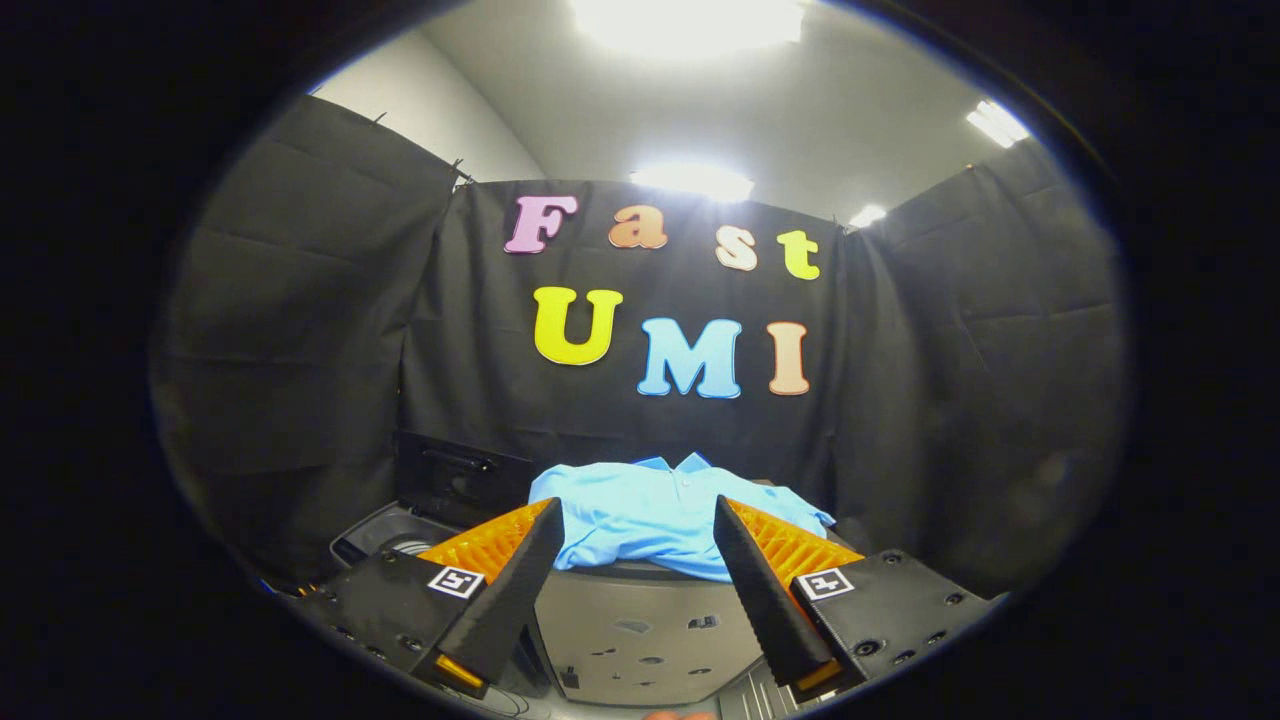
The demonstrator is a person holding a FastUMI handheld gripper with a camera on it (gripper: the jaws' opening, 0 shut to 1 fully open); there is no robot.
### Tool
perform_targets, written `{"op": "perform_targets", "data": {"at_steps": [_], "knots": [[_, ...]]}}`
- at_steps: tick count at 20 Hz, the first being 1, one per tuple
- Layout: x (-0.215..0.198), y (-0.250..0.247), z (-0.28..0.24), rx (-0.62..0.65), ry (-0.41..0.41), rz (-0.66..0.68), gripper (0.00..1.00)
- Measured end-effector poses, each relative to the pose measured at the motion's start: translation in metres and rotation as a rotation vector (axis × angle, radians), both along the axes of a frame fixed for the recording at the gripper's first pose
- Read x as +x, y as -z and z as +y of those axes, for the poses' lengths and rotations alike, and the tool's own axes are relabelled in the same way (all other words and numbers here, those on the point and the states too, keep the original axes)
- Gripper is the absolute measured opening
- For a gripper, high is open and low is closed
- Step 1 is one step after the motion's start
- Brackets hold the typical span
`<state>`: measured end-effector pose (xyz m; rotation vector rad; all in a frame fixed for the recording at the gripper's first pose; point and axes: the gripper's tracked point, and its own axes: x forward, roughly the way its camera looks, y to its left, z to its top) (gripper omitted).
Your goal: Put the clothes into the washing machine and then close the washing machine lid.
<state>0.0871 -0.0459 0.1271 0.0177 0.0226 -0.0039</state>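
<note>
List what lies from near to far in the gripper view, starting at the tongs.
Open tongs → grey stand between the fingers → light blue shirt lying on top of it → black cloth wall. The open washing machine sits off to the left.

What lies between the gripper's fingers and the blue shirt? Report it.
Nothing: in the gripper view the open gripper has bare air ahead, with the blue shirt just beyond on a grey surface.
</note>
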Motion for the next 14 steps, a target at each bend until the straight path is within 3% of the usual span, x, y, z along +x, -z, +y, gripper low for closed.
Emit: {"op": "perform_targets", "data": {"at_steps": [7,14], "knots": [[0.11,0.013,-0.02,0.019,-0.01,0.183,0.98],[0.19,0.071,-0.022,0.002,-0.049,0.392,0.98]]}}
